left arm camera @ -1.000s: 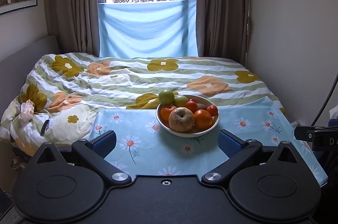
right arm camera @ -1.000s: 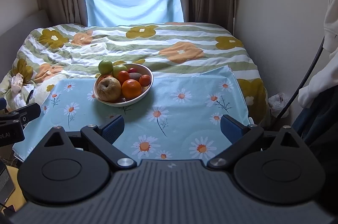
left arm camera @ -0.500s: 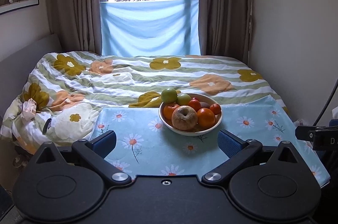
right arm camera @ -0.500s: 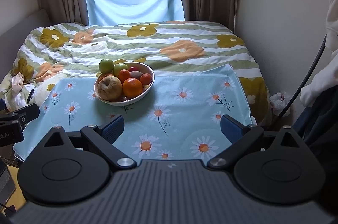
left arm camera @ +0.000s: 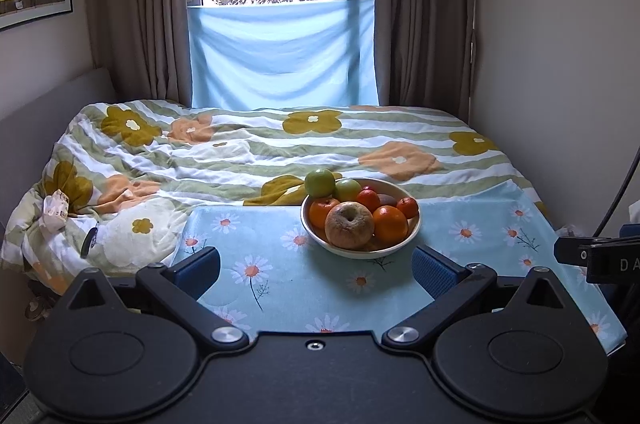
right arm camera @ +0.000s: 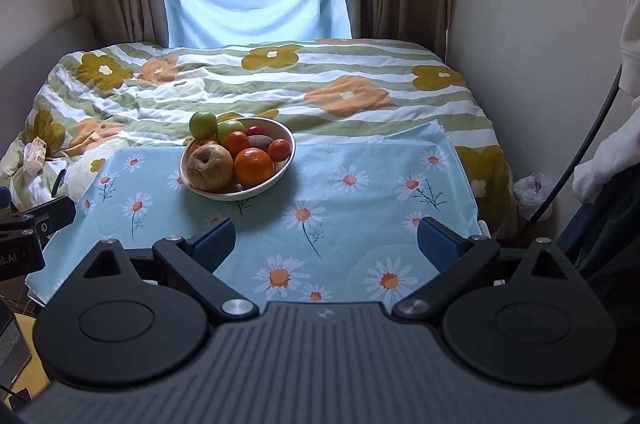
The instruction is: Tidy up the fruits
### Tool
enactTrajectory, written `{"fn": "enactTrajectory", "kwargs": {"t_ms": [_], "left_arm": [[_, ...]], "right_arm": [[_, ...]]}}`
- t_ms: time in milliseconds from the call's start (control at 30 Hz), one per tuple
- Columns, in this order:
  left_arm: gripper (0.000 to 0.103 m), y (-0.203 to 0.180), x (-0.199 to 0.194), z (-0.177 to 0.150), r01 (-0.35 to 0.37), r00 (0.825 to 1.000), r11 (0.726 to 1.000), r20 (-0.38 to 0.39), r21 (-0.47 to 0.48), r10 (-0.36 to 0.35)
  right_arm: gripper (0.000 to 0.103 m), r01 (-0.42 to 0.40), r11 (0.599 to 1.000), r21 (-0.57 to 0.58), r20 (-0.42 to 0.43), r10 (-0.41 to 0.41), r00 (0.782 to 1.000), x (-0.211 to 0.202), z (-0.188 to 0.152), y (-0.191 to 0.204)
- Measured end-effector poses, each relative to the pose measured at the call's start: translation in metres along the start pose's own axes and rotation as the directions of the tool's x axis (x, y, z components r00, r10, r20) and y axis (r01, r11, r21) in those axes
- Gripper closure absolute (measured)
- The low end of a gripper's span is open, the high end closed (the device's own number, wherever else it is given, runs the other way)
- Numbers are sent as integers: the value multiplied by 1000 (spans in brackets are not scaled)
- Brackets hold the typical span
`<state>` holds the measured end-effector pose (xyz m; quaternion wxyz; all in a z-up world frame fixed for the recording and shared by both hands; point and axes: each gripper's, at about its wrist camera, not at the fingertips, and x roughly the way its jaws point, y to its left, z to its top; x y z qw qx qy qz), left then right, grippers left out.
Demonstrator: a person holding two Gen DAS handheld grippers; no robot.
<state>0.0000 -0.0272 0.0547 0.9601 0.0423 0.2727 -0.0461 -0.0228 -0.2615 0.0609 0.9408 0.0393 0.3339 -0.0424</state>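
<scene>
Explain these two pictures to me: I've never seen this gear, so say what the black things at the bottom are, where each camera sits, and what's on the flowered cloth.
The black shapes are two hand-held grippers, one in each of a person's hands; no robot arm is involved. Each picture comes from a camera mounted on a gripper, looking forward along its two blue-padded fingers. One view shows the left gripper, the other the right gripper. Both are open and hold nothing. Ahead, on a daisy-print cloth spread over a bed, stands a white bowl piled with fruit: a brownish apple, an orange, green apples and smaller red ones. Nothing has been touched yet.
</scene>
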Motion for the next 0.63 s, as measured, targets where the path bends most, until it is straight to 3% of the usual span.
{"fn": "enactTrajectory", "kwargs": {"t_ms": [633], "left_arm": [[0,-3,1,2,5,1000,1000,11,-15,-4]], "right_arm": [[0,-1,1000,0,1,1,1000,1,0,2]]}}
